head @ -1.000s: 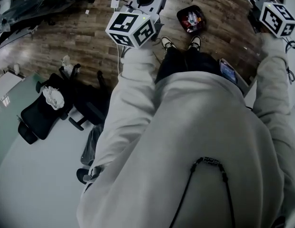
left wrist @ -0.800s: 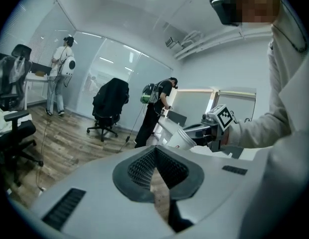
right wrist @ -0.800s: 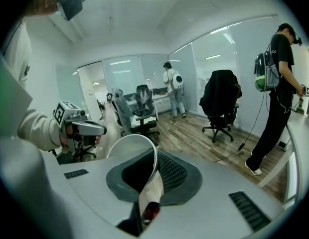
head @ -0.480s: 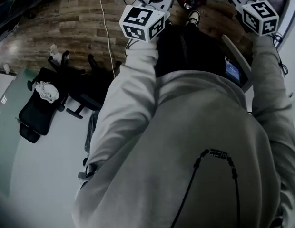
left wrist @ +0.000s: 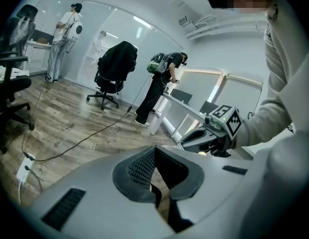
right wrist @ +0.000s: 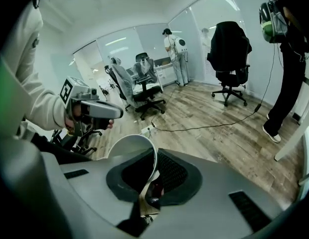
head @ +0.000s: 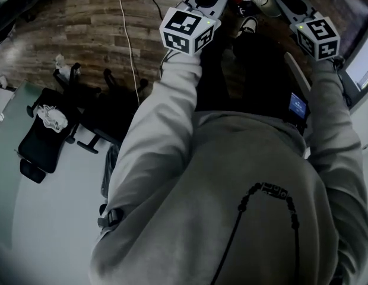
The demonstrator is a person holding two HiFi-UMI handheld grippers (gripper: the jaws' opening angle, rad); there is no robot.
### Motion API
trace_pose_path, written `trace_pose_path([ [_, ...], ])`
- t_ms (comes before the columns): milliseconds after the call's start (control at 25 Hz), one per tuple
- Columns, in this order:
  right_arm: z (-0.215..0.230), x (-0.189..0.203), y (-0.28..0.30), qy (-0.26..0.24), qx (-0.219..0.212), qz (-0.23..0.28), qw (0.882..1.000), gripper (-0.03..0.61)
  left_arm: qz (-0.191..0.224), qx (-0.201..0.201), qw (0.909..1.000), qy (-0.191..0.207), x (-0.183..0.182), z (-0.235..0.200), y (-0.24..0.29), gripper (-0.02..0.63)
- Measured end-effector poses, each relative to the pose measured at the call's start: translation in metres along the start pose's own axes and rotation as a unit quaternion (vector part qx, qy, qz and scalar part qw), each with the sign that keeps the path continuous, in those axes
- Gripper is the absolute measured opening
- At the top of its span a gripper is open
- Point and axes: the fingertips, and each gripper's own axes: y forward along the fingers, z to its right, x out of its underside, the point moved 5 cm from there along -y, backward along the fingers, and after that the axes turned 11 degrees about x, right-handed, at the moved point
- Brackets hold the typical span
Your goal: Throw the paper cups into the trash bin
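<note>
I am pinching one paper cup point(right wrist: 128, 147) by its rim between the two fingers point(right wrist: 172, 176) of my right gripper point(right wrist: 153, 171). The two fingers of my left gripper point(left wrist: 154, 158) are pressing together, holding nothing.

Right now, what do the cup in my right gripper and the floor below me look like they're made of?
Cup: probably paper. It has a thin white wall with a dull, unglossed surface, pinched at the rim by the right gripper. Floor: wood-look planks, brown with visible grain and board seams and a slight sheen. Whether it is real wood or laminate can't be told.
</note>
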Motion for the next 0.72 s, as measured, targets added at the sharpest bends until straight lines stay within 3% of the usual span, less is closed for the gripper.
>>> trace_pose_path([
  [200,0.009,0.050,0.048,0.003,0.008,-0.022,1.000,0.044,-0.053,-0.003,0.9985,-0.014,0.057,-0.038,0.045,0.002],
  [400,0.015,0.093,0.103,-0.056,0.001,-0.053,0.997,0.044,-0.074,0.005,0.9969,-0.026,0.110,-0.065,0.084,0.002],
  [560,0.036,0.126,0.134,-0.041,0.008,-0.068,0.997,0.044,-0.076,0.003,0.9952,-0.062,0.147,-0.082,0.106,0.002],
  [720,0.050,0.162,0.156,-0.026,0.025,-0.091,0.995,0.044,-0.096,-0.001,0.9927,-0.073,0.188,-0.089,0.125,0.002],
])
